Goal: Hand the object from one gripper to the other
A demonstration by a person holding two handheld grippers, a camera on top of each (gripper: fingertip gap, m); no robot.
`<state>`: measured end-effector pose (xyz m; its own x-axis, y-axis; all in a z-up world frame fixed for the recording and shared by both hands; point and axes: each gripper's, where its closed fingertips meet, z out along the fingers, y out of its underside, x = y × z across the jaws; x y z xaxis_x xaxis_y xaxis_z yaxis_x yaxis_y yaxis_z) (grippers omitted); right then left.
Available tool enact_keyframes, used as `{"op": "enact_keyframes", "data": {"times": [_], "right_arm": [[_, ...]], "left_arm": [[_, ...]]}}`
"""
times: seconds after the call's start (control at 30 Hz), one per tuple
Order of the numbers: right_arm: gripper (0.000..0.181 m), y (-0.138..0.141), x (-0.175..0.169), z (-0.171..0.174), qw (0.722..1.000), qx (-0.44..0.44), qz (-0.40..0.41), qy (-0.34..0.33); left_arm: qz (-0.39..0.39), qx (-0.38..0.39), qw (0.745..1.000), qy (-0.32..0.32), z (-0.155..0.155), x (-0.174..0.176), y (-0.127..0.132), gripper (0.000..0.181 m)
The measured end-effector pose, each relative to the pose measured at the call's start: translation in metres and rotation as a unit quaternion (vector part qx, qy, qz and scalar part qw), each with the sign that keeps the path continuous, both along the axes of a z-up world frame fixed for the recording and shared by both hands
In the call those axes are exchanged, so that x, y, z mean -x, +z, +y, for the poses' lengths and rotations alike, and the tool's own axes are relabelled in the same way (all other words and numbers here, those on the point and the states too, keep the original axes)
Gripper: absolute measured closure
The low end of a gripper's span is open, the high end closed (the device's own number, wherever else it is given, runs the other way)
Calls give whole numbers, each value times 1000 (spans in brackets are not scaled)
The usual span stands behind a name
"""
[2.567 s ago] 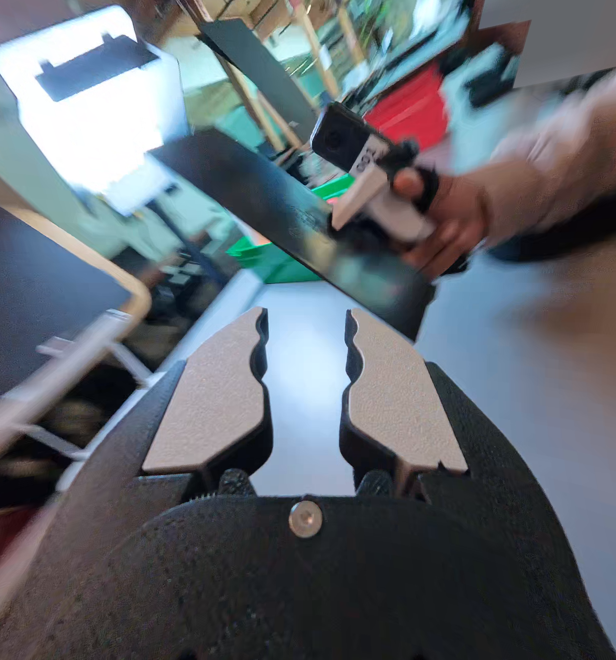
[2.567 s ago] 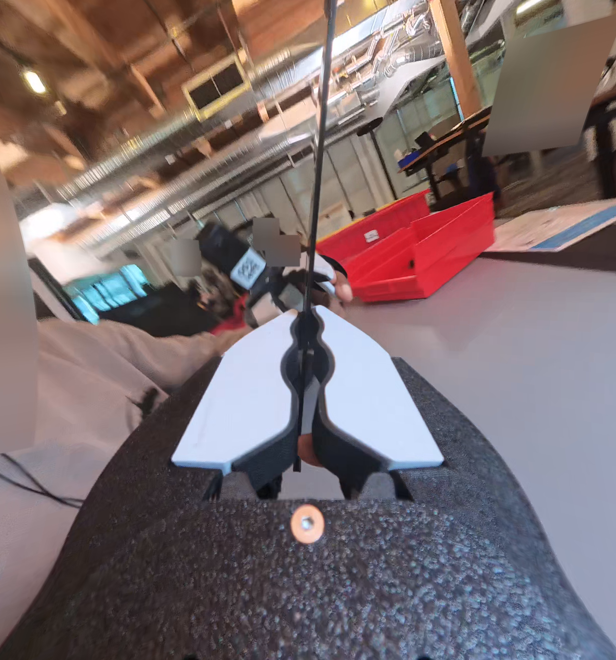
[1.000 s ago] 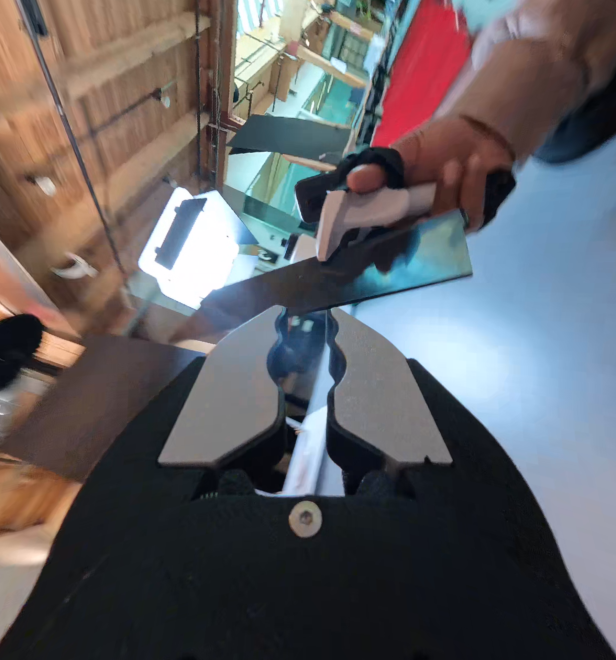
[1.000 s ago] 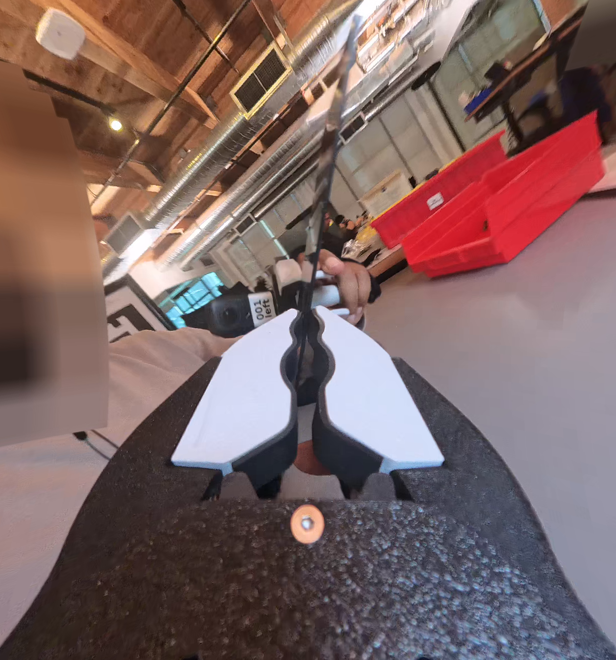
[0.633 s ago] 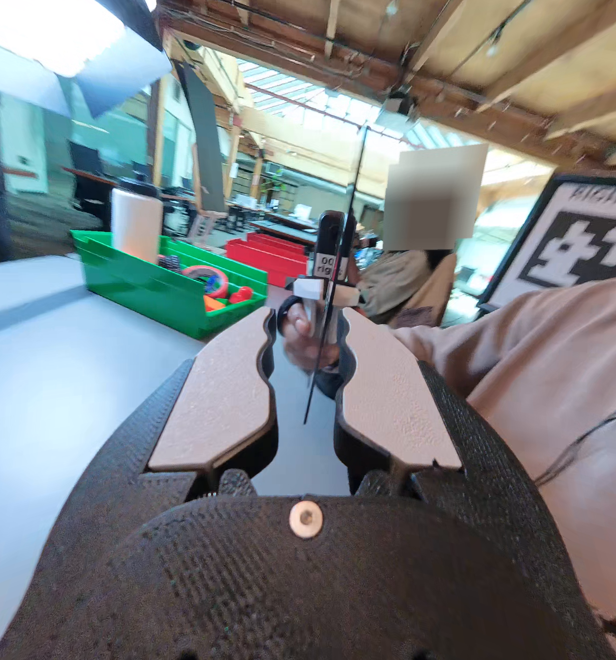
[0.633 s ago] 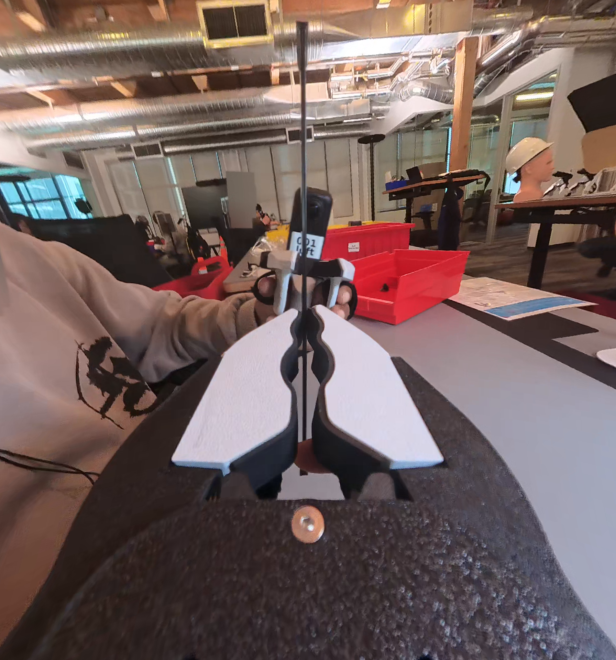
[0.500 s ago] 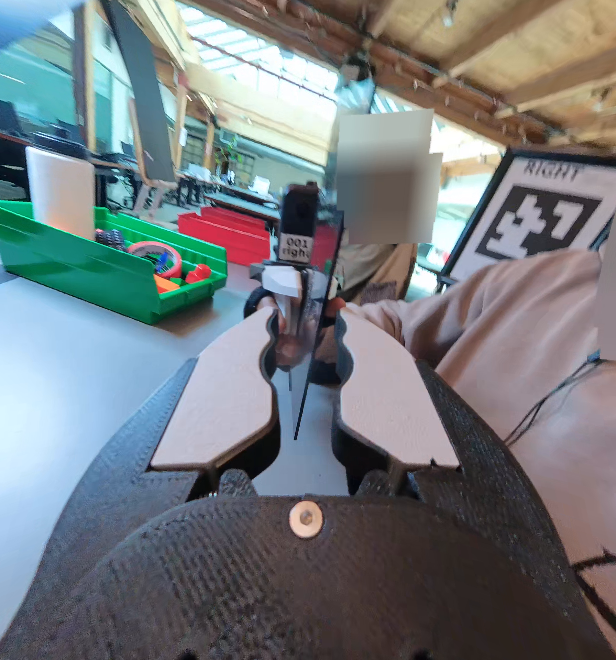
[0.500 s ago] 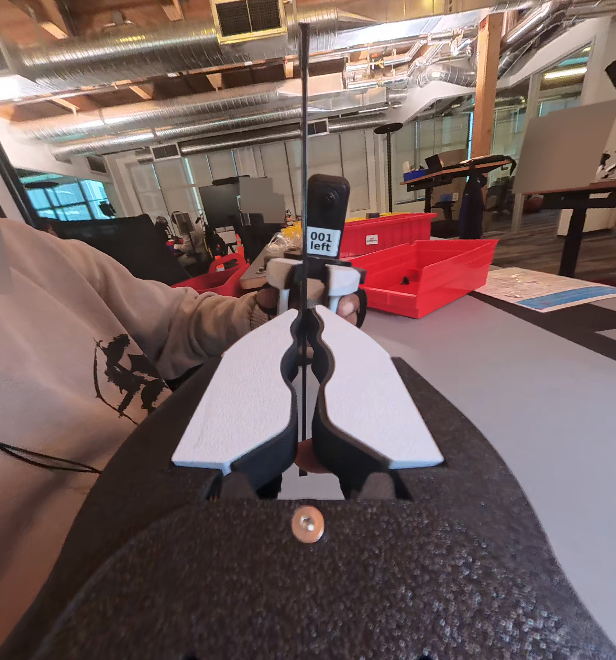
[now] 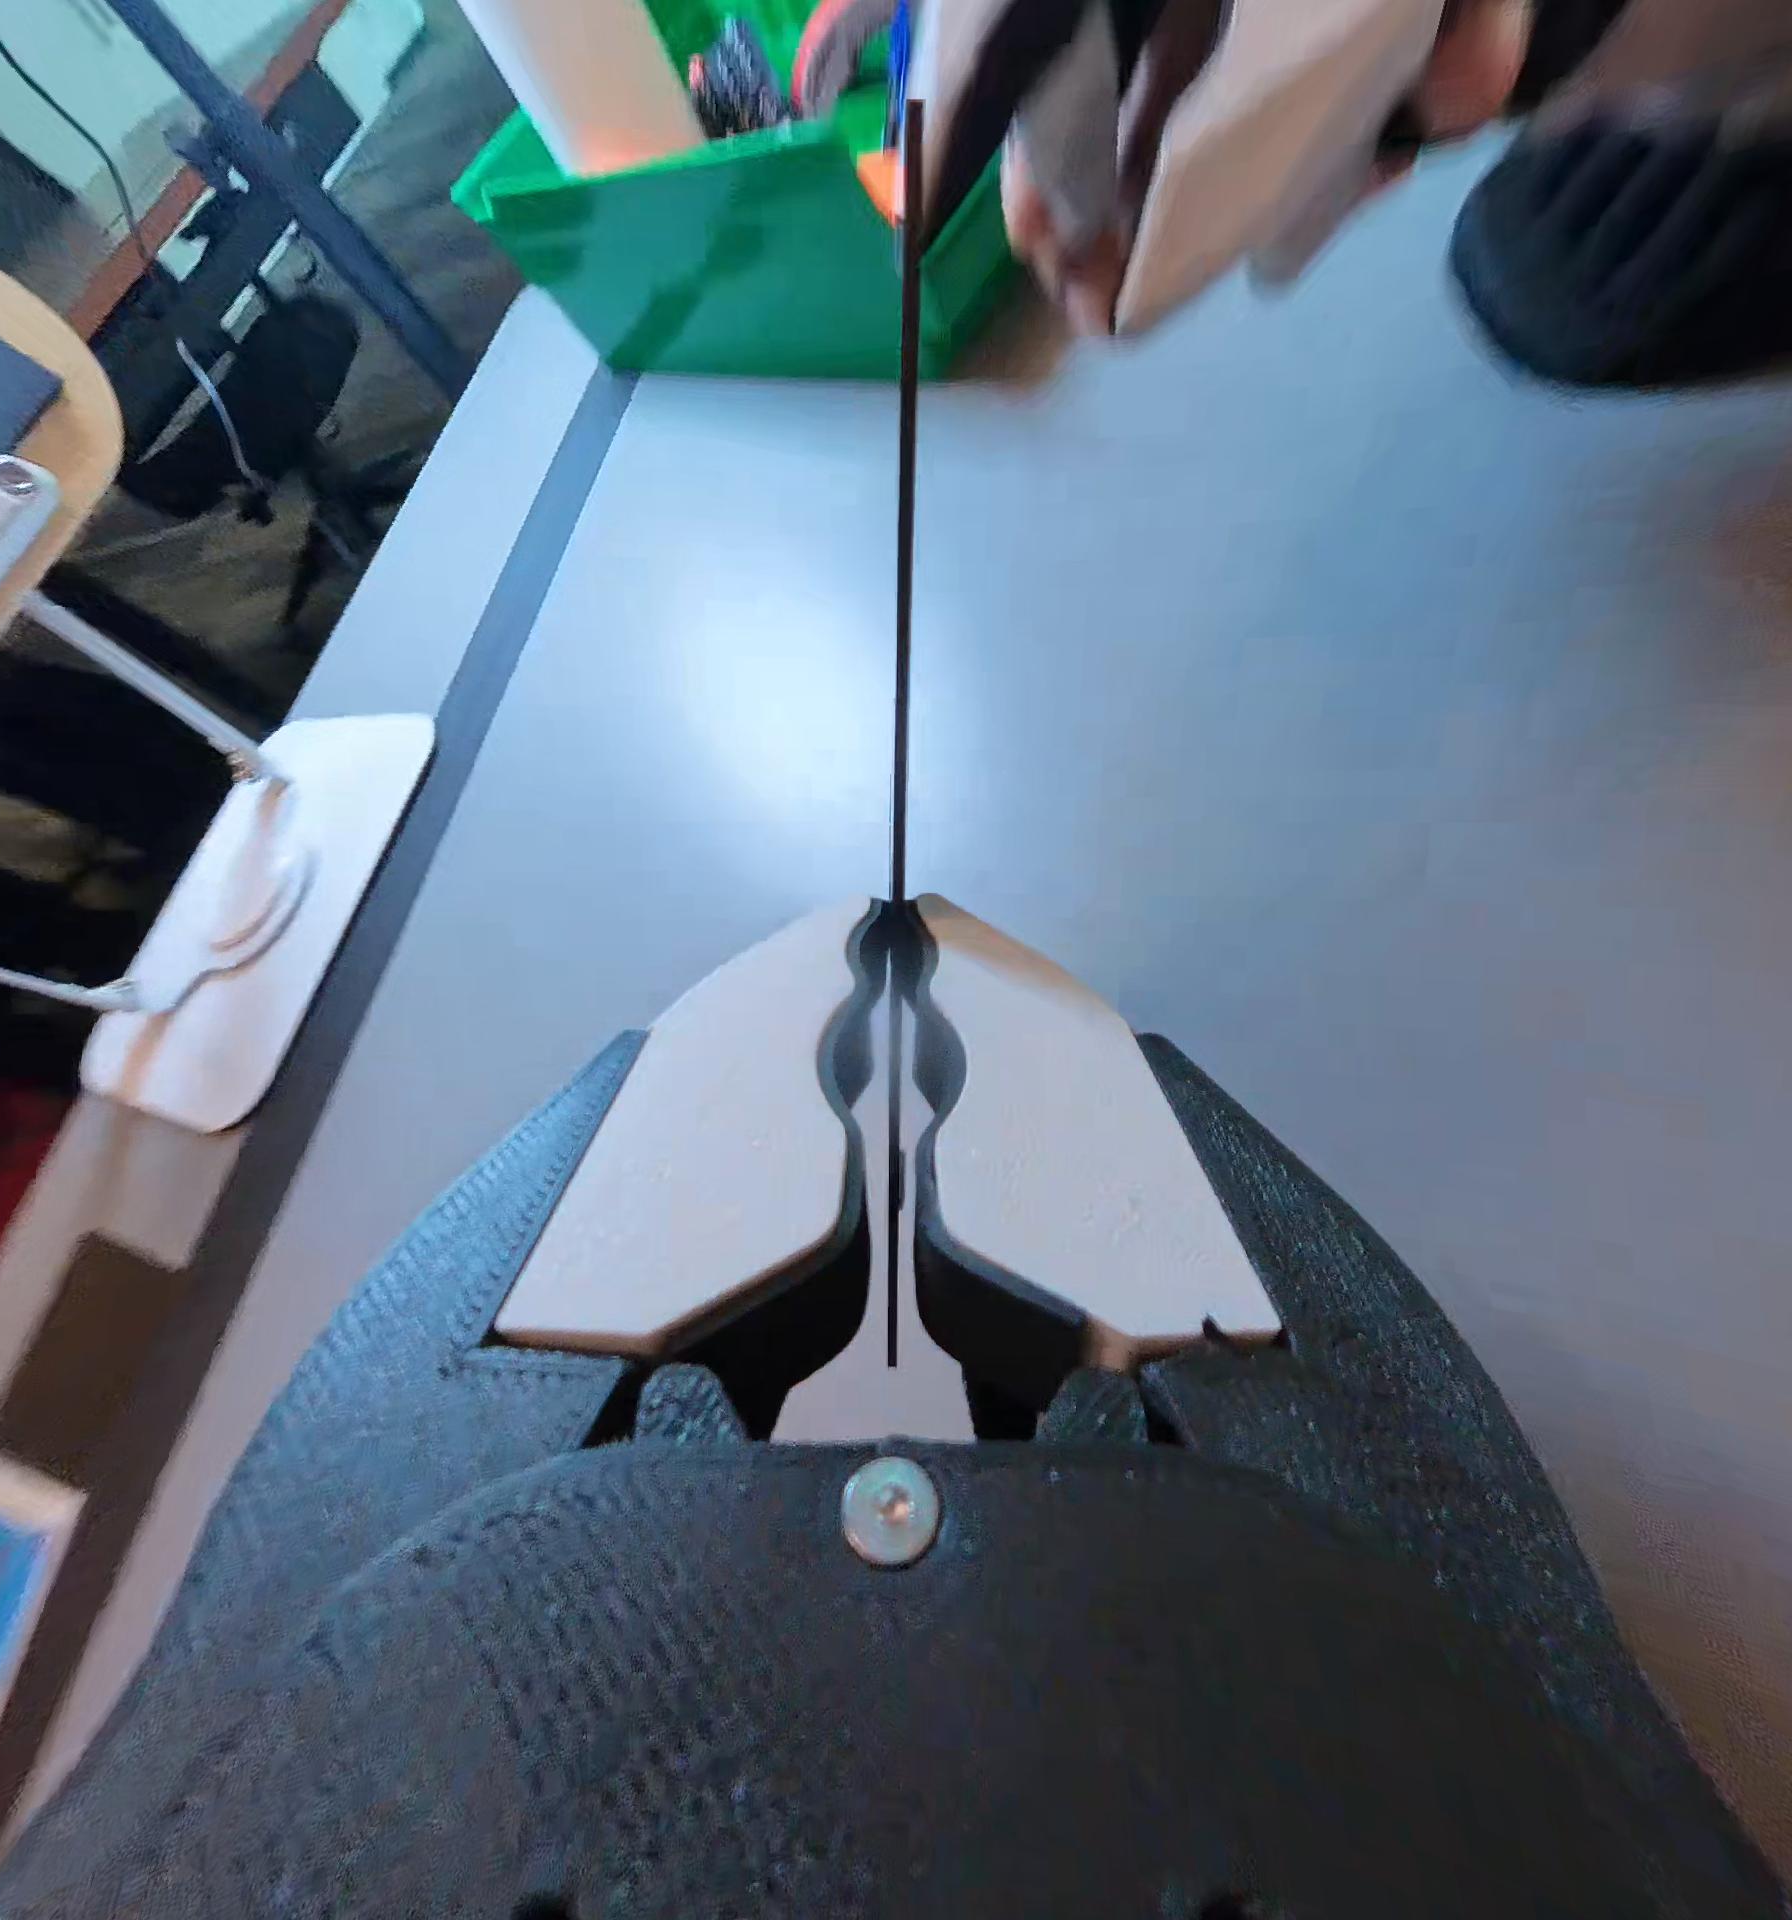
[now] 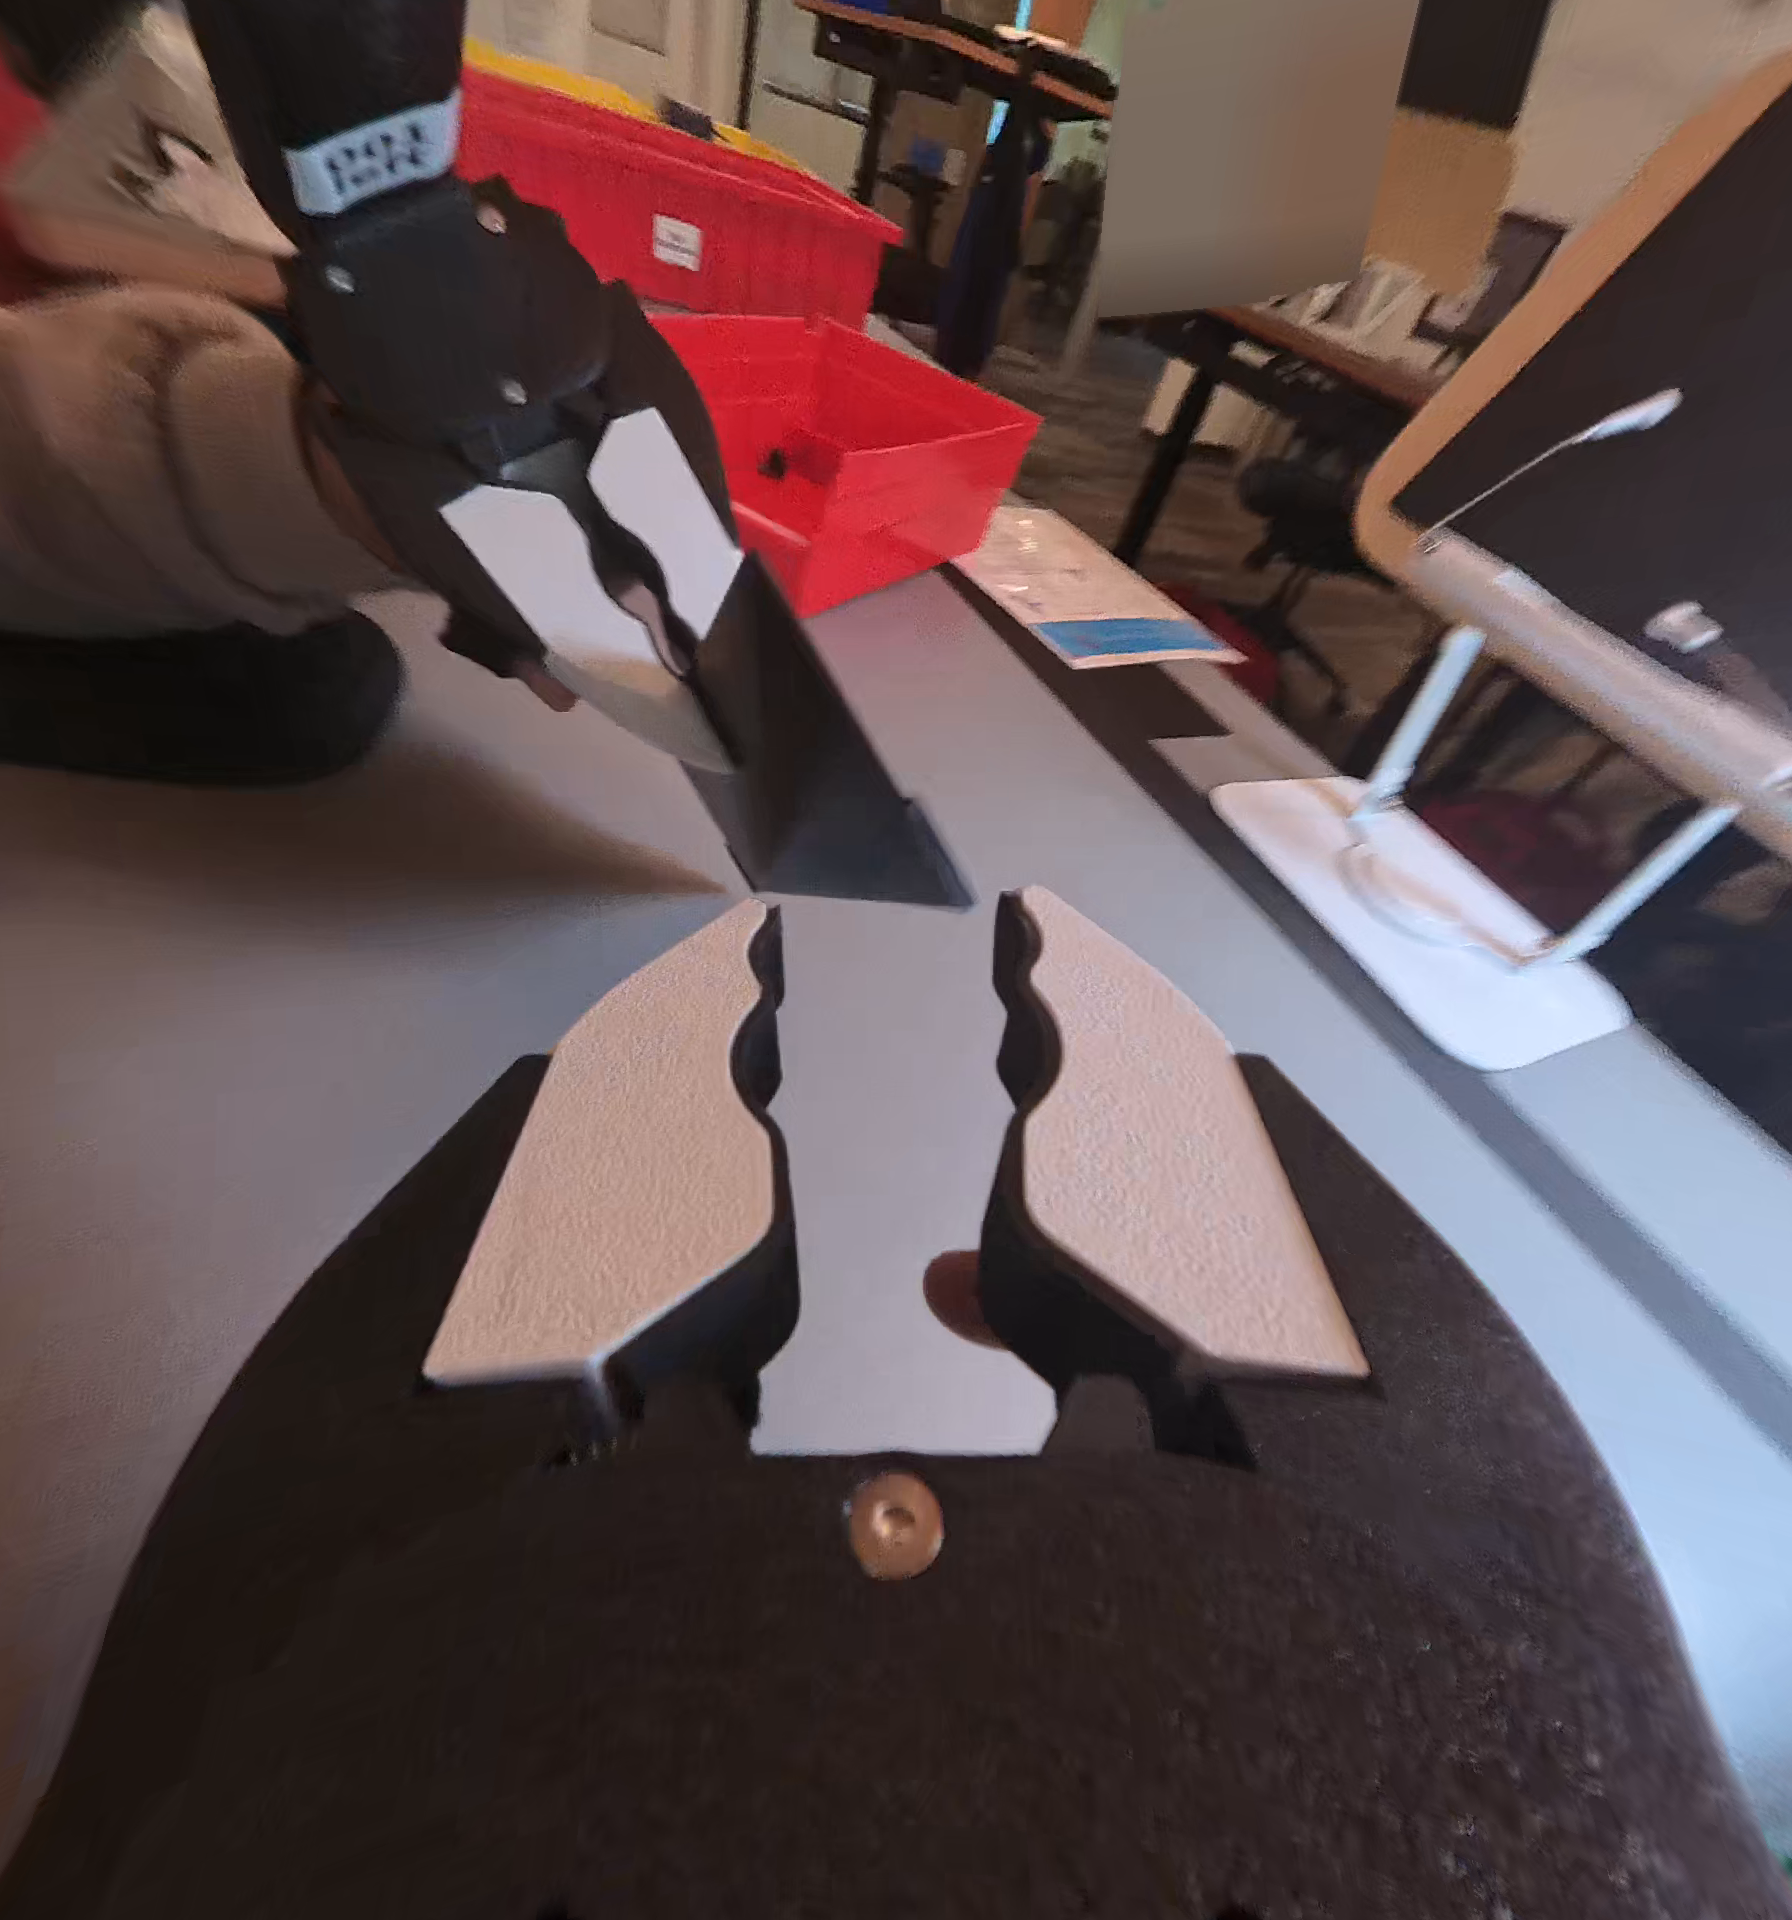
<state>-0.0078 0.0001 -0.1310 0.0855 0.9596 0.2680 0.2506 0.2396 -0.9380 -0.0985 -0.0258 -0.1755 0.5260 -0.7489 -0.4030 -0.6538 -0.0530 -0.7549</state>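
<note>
Both views are bright with soft indoor daylight. In the left wrist view the grey table point(image 9: 1287, 727) shows a pale glare patch near its middle, and the hand point(image 9: 1183, 156) at the top is smeared by motion blur. In the right wrist view the sleeve point(image 10: 92, 436) throws a soft shadow on the table, the background is unfocused, and the wide lens bends the edges.

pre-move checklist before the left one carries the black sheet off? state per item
1. left gripper shut on the thin black sheet: ok.
2. Sheet seated deep between the jaws, past the tips: ok.
3. right gripper open, nothing between its jaws: ok.
4. Right gripper clear of the sheet: ok, a gap shows.
5. Sheet's far end clear of the green bin: cannot tell.
6. Sheet clear of the grey table: cannot tell.
</note>
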Motion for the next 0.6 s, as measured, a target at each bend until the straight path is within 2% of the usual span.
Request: {"op": "enact_keyframes", "data": {"times": [0.1,0.17,0.23,0.3,0.37,0.4,0.43,0.47,0.53,0.6], "right_arm": [[142,2,0,-5,993,-113,-27,-12],[141,-12,9,-19,984,-164,-70,9],[160,-36,16,-30,968,-213,-126,32],[179,-47,19,-35,960,-241,-138,46],[179,-42,18,-32,971,-206,-116,45],[179,-35,16,-29,978,-180,-96,43],[179,-28,12,-24,984,-154,-77,39],[179,-22,8,-20,989,-130,-58,35],[180,-7,0,-12,996,-84,-7,33],[179,11,-6,-9,997,-33,55,40]], "left_arm": [[104,-17,994,10,-1,2,-14,179],[151,-23,988,0,-6,-4,-21,179],[172,-25,985,-14,-11,-12,-25,179],[185,-41,982,-10,-9,-8,-24,179],[143,-70,987,-24,-7,-8,-13,177],[107,-95,990,-13,-3,-5,0,169],[71,-124,990,5,3,1,17,153],[36,-137,990,16,6,8,30,148],[-61,-132,989,24,7,20,53,147],[-189,-97,977,6,5,26,69,145]]}}
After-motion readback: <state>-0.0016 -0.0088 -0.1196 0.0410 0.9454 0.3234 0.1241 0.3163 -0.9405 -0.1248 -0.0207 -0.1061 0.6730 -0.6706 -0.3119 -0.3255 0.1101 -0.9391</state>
